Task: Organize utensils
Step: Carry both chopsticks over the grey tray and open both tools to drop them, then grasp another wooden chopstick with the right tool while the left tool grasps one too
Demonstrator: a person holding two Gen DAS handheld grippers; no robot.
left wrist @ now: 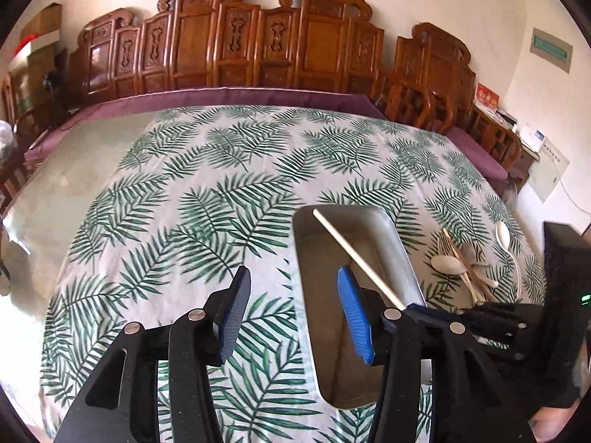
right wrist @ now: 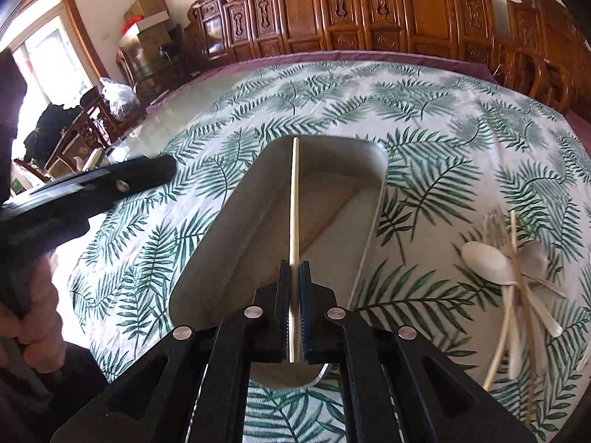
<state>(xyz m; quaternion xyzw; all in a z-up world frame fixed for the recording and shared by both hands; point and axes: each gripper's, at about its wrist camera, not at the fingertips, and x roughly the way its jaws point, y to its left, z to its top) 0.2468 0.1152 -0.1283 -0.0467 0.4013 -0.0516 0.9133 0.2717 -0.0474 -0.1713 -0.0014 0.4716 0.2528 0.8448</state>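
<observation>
Utensils [right wrist: 517,280] lie in a loose heap on the leaf-print tablecloth [left wrist: 207,192], and I will take the scene from the left across.

Farthest left in my right-hand camera, my left hand [right wrist: 33,310] wraps the grip of the left tongs [left wrist: 291,313], whose black body reaches in over the cloth. In that tool's own view its two blue-faced fingers [left wrist: 354,317] stand well apart with nothing between them: the left one hangs over bare cloth, the right one over the near part of the metal tray [left wrist: 402,251].

The tray is a long, shallow steel pan with rounded corners, sitting on the cloth about midway across the table. Above it, my right tongs [right wrist: 294,269] are clamped tight on a single pale chopstick [right wrist: 294,192]. The stick runs straight out from between the pads, away from me, over the tray's length, with its far tip near the tray's far rim. Whether that tip touches the metal I cannot tell.

Right of the tray, clear of its wall, is the heap itself: pale spoons, a fork and more chopsticks, crossed over one another on the cloth.

Behind the table runs a row of carved wooden chairs [left wrist: 258,44] against the wall.
</observation>
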